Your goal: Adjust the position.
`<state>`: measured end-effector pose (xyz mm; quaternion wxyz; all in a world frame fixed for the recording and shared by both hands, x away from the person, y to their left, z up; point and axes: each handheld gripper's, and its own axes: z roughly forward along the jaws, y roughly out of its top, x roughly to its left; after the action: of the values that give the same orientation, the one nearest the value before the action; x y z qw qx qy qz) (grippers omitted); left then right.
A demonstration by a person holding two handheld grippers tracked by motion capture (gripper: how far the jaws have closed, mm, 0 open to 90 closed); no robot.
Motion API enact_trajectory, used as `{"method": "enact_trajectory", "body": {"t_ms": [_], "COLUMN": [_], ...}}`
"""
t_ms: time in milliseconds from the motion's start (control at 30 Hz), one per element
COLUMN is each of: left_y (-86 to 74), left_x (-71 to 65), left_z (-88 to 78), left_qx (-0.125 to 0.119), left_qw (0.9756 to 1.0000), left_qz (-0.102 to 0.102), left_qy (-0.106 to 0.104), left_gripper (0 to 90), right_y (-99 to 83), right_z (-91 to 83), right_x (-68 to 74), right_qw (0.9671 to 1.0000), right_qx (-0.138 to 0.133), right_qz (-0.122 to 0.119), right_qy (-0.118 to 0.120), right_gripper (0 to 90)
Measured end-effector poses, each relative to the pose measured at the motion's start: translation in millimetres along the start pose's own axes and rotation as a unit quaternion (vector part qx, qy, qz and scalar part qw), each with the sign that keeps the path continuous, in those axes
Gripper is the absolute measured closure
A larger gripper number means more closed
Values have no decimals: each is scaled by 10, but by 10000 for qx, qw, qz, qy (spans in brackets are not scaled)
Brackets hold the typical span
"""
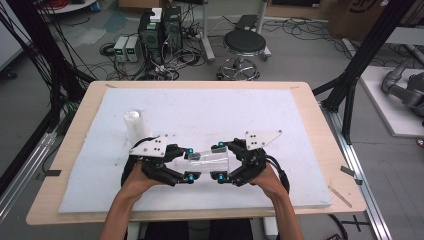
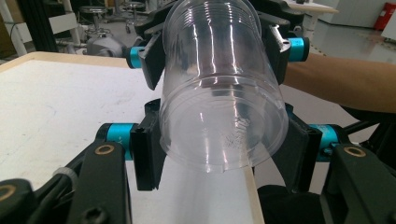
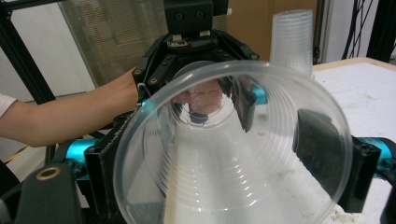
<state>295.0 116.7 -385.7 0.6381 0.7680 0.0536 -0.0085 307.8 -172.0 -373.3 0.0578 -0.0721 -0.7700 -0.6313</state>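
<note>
Clear plastic cup (image 1: 210,161) is held off the table (image 1: 310,145), lying on its side between the two grippers, just above the white mat (image 1: 210,110).

Left gripper (image 1: 189,164) is clamped on the narrow bottom end of the cup; in the left gripper view the pads (image 2: 145,158) press both sides of the base. Firm grip.

Right gripper (image 1: 220,161) has its jaws around the wide rim end. They stand either side of the rim (image 3: 233,144) in the right gripper view, but I cannot tell whether the pads actually press on it (wall looks undistorted, so maybe not loaded).

The stack of cups (image 1: 134,125) stands upright on the mat behind the left gripper, apart from the held cup.

Progress, as I read it: one cup is up and off the table, and both grippers are on it, so either a hand-over or pulling apart two nested cups (the ribbed wall could hide a second one, can't confirm). Not done: the right grip isn't confirmed, the left hasn't let go, and the cup hasn't been set down anywhere.
</note>
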Motion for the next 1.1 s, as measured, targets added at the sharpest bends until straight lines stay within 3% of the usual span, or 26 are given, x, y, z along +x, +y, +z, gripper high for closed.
{"method": "enact_trajectory", "body": {"t_ms": [167,967,1100], "left_y": [3,3,2], "left_x": [-9,-9,-5], "left_z": [6,5,25], "left_qx": [44,67,136], "left_qw": [10000,10000,9997], "left_qz": [38,31,-193], "left_qy": [-41,-60,22], "left_gripper": [423,404,126], "right_y": [2,-20,-15], "right_z": [-27,-30,-28], "right_x": [1,-5,-2], "right_qw": [9999,9998,9998], "right_qx": [-106,-146,-144], "right_qz": [-29,-18,-21], "right_qy": [41,102,107], "right_gripper": [229,265,266]}}
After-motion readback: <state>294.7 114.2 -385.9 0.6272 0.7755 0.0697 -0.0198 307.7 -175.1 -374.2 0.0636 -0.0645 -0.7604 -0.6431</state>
